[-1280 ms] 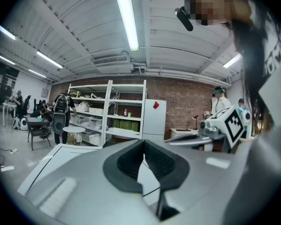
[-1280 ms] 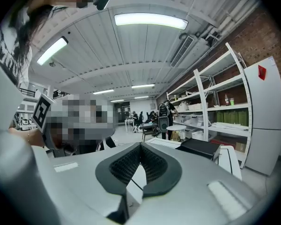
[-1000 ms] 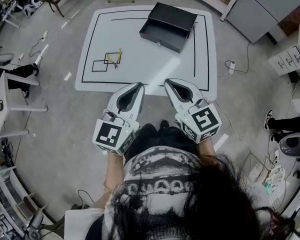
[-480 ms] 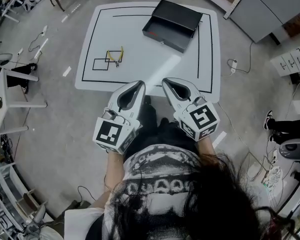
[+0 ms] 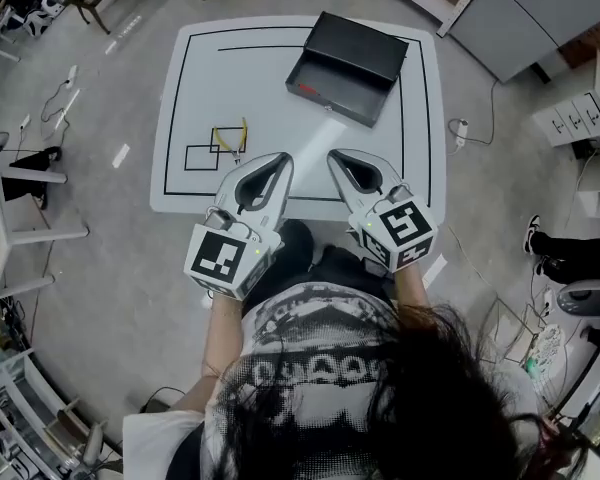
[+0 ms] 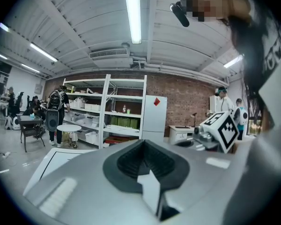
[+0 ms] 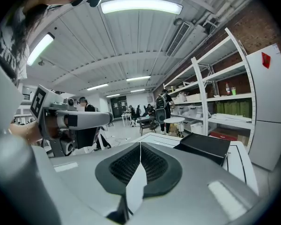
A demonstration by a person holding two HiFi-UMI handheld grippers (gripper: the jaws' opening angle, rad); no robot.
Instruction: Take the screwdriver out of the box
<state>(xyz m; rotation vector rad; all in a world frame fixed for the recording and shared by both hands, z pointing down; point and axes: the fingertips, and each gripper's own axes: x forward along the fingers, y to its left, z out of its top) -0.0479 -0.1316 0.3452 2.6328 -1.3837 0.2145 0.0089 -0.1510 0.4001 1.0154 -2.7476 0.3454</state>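
The black box (image 5: 348, 66) lies open at the far right of the white table (image 5: 190, 183). A small red thing (image 5: 307, 89) shows inside the box near its left front corner; I cannot tell whether it is the screwdriver. My left gripper (image 5: 280, 158) and right gripper (image 5: 337, 156) are side by side over the table's near edge, well short of the box, both shut and empty. The left gripper view shows its jaws (image 6: 143, 142) meeting at the tip. In the right gripper view the shut jaws (image 7: 140, 144) point left of the box (image 7: 203, 146).
Yellow-handled pliers (image 5: 230, 138) lie on the table's left part beside two drawn rectangles. Black lines frame the tabletop. Shelving and a white cabinet stand beyond the table, with people, chairs and a small round table (image 6: 69, 128) farther off. Cables lie on the floor.
Both grippers have moved forward together, from in front of the table to over its near edge. Both jaws stayed shut.
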